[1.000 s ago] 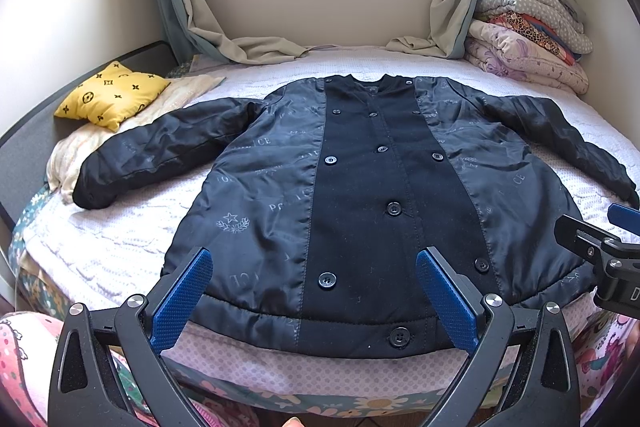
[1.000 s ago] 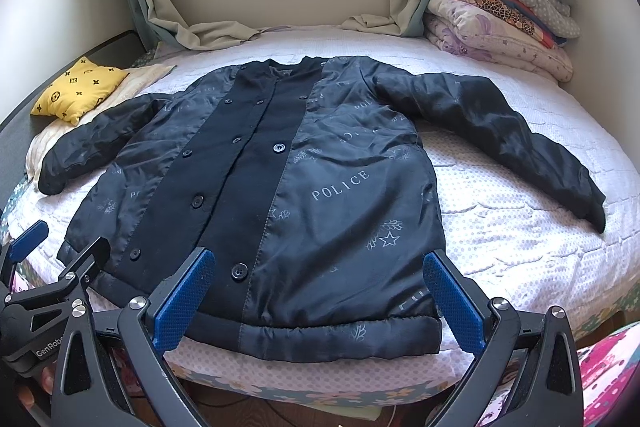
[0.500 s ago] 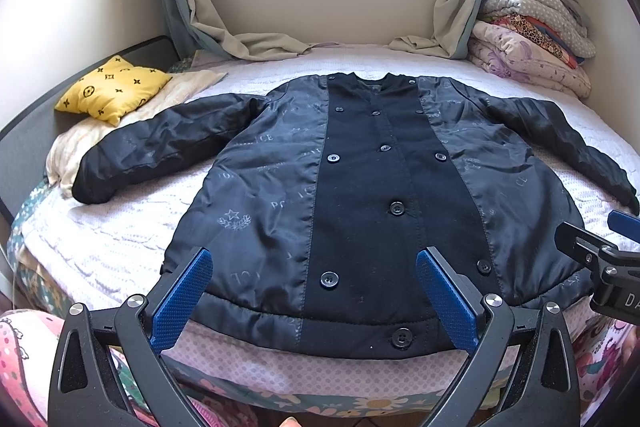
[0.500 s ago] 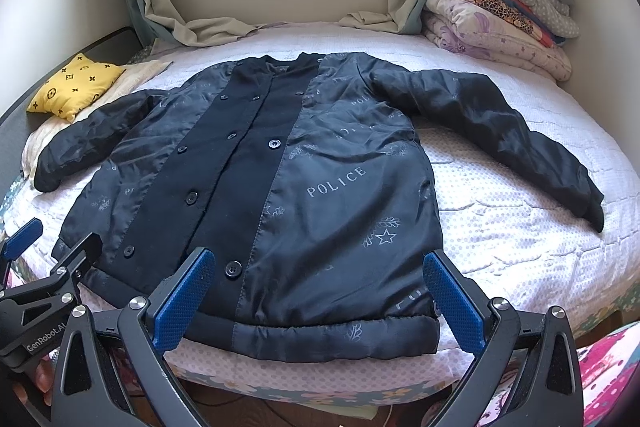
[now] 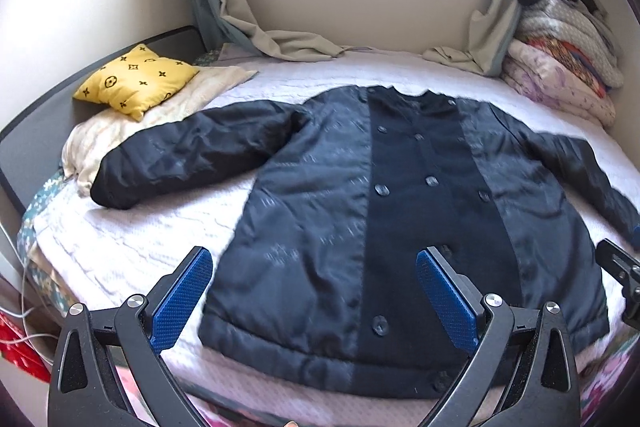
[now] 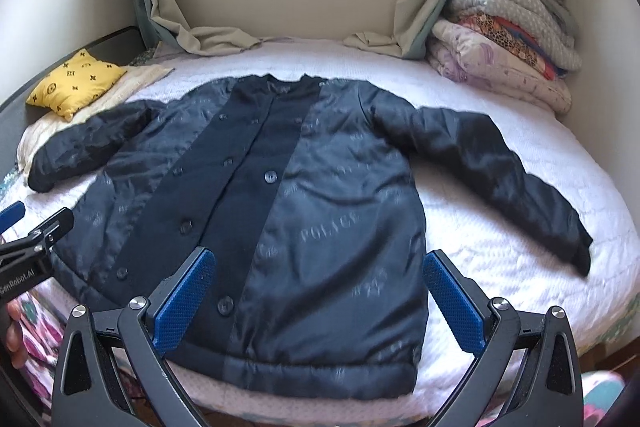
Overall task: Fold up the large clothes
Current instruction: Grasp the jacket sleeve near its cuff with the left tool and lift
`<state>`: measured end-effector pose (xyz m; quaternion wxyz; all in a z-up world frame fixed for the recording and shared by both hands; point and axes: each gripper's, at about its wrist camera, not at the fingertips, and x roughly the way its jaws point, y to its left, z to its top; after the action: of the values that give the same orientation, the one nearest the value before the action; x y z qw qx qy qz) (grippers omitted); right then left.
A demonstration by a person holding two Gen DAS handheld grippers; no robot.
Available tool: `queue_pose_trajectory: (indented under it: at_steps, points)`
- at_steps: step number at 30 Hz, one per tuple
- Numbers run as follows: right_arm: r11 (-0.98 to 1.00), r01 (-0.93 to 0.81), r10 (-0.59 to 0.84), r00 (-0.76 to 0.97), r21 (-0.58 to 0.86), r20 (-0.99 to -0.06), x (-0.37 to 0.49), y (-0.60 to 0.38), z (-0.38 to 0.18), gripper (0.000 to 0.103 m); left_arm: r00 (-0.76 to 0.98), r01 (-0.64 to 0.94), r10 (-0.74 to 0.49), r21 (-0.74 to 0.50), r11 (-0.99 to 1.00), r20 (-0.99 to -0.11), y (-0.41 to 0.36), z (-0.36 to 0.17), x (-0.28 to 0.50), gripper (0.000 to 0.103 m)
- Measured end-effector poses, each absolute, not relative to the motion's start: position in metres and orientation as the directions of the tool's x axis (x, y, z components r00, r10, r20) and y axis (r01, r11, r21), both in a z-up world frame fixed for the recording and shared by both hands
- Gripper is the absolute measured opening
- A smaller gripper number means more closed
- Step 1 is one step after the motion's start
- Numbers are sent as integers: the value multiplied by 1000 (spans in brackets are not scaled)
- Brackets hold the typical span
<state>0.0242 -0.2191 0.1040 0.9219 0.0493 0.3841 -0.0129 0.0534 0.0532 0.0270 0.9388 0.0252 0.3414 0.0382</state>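
White quilted bedding covers the bed point(image 5: 132, 239), which sits under a window sill with curtains point(image 6: 200, 27) pooling at its far edge. A yellow pillow point(image 5: 136, 83) lies at the far left and a stack of folded quilts point(image 6: 508, 39) rises at the far right.

On the bed lies a dark navy coat point(image 5: 400, 227), spread flat and front up, collar toward the window and hem toward the near edge. A matt black panel runs down its middle with two rows of dark buttons; the side panels are shiny, printed with faint stars and the word POLICE. Both sleeves are stretched outward: one reaches toward the pillow, the other lies across the bedding toward the quilts, its cuff near the bed's right side. The cloth is lightly creased, and the hem is a padded band.

The left gripper point(image 5: 316, 299) hovers over the hem with its blue pads wide apart and nothing between them; the coat's left half and middle panel show through the gap. The right gripper point(image 6: 320, 303) is likewise spread wide and empty, above the hem of the POLICE side. Neither touches the coat as far as can be seen. Each gripper shows at the edge of the other's view, side by side at the near edge of the bed.
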Motion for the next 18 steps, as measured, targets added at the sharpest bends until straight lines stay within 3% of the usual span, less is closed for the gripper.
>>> queue_pose_trajectory:
  at_steps: [8,18]
  points:
    - [991,14,81,718,130,-691,84,-233,134,103,746,-135,131,44,990,-653,91,49,106,103]
    - [995,-71,102,754,74,-649,159,-233,150,103,695,-231,121,-62,971,-709,145,57,179,103]
